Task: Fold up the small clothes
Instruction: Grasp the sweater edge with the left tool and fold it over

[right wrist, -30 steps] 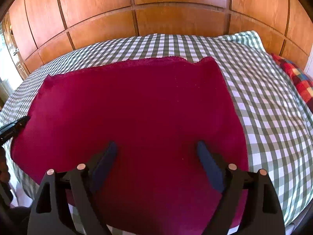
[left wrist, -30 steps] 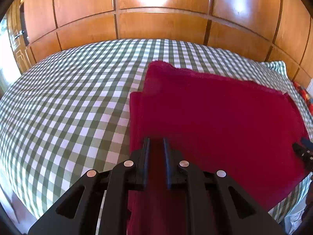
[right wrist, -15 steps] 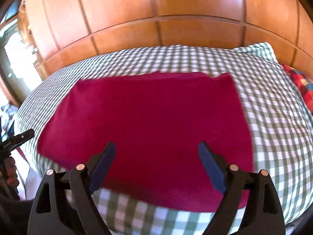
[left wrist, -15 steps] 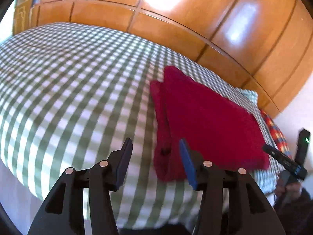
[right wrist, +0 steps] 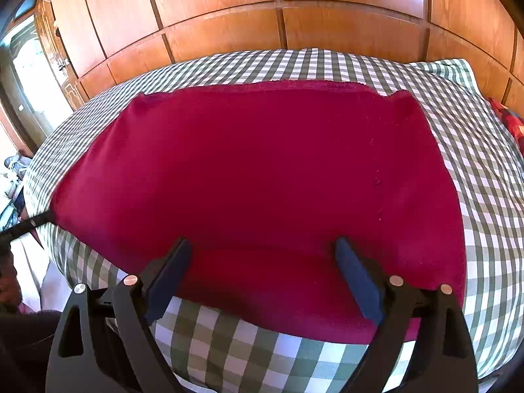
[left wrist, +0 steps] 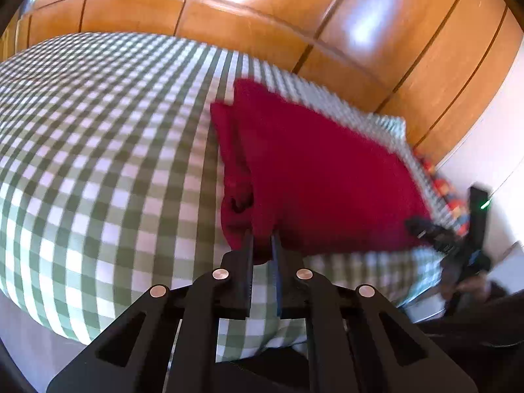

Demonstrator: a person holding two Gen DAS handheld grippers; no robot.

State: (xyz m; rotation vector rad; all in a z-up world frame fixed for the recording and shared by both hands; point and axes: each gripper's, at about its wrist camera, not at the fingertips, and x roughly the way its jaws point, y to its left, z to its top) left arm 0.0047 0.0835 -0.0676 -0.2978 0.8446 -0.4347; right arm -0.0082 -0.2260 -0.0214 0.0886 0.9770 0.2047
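We see 1 red cloth point(right wrist: 255, 177) lying folded across the centre of the frame on the checked bedcover point(right wrist: 484, 170). Our left gripper point(left wrist: 262, 245) is clamped on the cloth's near corner at lower centre; our right gripper point(right wrist: 262, 255) hovers with jaws opening wide, nothing between them. If we pull with only 1 corner pinched, the 2 layers may slide apart and skew the fold. We count 2 grippers, 1 cloth.
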